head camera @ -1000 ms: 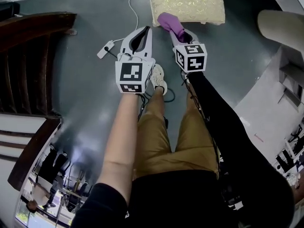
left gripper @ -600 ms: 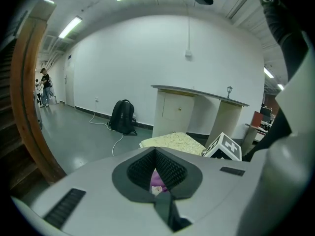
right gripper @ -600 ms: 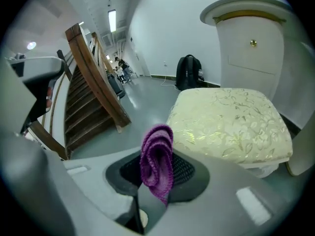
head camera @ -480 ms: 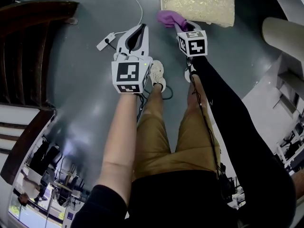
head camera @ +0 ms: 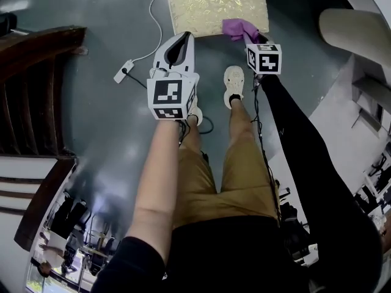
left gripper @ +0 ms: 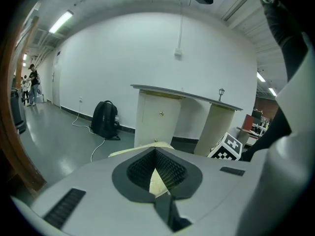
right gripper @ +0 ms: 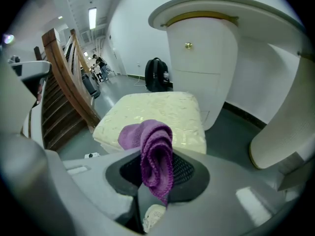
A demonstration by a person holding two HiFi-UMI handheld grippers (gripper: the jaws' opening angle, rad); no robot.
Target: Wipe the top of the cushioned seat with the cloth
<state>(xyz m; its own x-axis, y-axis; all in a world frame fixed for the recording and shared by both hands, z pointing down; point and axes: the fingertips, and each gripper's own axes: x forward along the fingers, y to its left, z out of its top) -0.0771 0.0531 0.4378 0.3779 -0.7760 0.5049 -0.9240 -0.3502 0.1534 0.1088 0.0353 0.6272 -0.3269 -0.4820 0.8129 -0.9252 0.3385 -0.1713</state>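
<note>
The right claw (right gripper: pixel 160 178) is closed on a bunched purple cloth (right gripper: pixel 155 154), which is pinched between the dark pads and sticks out beyond them. Seen from the head view, the cloth (head camera: pixel 239 28) is held at the near right corner of the cream, patterned seat (head camera: pixel 214 5); whether it touches the cushion cannot be told. The left claw (left gripper: pixel 155 154) is shut with nothing gripped, its tips together, and is held in the air just short of the seat's near edge. The seat is set on a grey floor (head camera: pixel 110 29). A white cable (head camera: pixel 153 17) is laid to its left, and a wooden staircase (head camera: pixel 30 72) is seen further left.
</note>
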